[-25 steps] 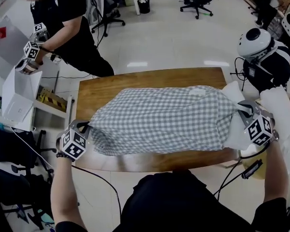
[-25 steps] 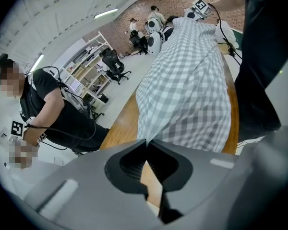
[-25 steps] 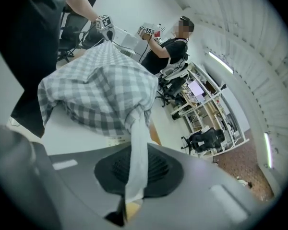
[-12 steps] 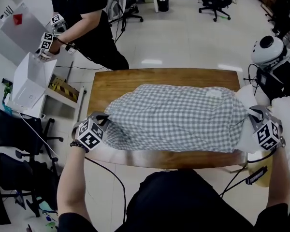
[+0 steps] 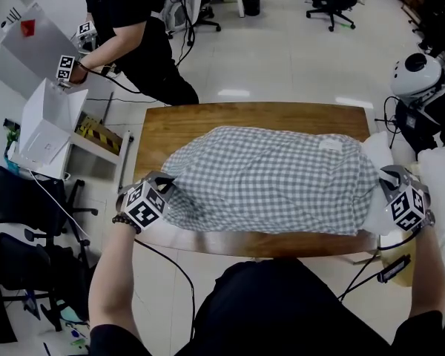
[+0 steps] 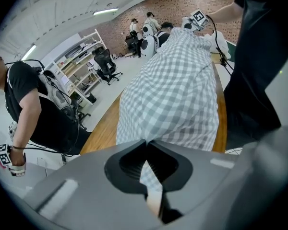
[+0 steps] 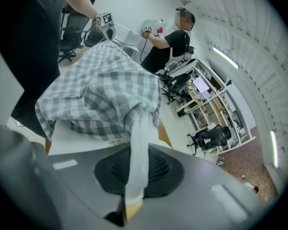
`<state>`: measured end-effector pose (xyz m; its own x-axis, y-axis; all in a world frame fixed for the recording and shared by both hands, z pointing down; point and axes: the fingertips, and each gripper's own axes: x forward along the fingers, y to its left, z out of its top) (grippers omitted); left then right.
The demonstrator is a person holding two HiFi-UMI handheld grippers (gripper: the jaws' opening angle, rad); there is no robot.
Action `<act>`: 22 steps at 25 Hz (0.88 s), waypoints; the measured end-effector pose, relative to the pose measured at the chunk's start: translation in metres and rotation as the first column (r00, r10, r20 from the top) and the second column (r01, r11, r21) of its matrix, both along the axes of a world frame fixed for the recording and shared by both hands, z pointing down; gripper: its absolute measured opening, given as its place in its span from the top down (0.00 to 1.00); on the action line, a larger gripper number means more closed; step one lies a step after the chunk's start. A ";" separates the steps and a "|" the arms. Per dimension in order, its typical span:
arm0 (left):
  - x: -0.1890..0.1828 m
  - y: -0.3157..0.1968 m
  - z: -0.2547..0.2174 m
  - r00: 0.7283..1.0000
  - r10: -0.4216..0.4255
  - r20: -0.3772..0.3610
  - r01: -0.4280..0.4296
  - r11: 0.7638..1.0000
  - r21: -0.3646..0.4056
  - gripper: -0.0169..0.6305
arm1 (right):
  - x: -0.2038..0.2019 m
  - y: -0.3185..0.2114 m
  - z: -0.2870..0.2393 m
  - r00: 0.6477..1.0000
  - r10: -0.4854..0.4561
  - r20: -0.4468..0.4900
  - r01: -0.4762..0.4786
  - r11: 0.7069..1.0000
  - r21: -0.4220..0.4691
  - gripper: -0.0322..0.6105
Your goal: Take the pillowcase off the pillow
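The left gripper (image 5: 163, 188) is pinched tight on a corner of the soft, rumpled grey-and-white checked pillowcase (image 5: 267, 176). The pillowcase stretches rightward from it across the wooden table (image 5: 200, 124). At the far end, the right gripper (image 5: 389, 180) clamps a twisted strip of the smooth white pillow (image 5: 374, 150).

Head view steeply down over table (image 5: 170, 124); gripper views low and close at opposite ends, facing inward along the checked pillowcase (image 5: 267, 176), shared by all three
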<state>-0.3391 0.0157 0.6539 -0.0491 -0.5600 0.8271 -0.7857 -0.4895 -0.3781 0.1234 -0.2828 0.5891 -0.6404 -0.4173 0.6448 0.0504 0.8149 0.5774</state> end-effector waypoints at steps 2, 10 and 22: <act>0.003 -0.001 0.003 1.000 0.006 0.000 -0.006 1.000 -0.001 0.97 | 0.000 0.000 0.005 1.000 0.001 -0.001 -0.001 1.000 -0.003 0.93; 0.007 -0.004 0.008 1.000 0.016 -0.017 -0.017 1.000 -0.012 0.97 | -0.003 -0.001 0.011 1.000 0.011 -0.006 -0.012 1.000 -0.017 0.93; 0.012 -0.008 0.012 1.000 0.018 -0.014 -0.018 1.000 -0.018 0.96 | 0.002 -0.007 0.019 1.000 0.023 -0.008 -0.023 1.000 -0.016 0.93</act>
<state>-0.3271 0.0078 0.6655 -0.0272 -0.5455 0.8376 -0.7818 -0.5106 -0.3580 0.1249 -0.2895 0.6079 -0.6258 -0.4214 0.6563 0.0356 0.8252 0.5638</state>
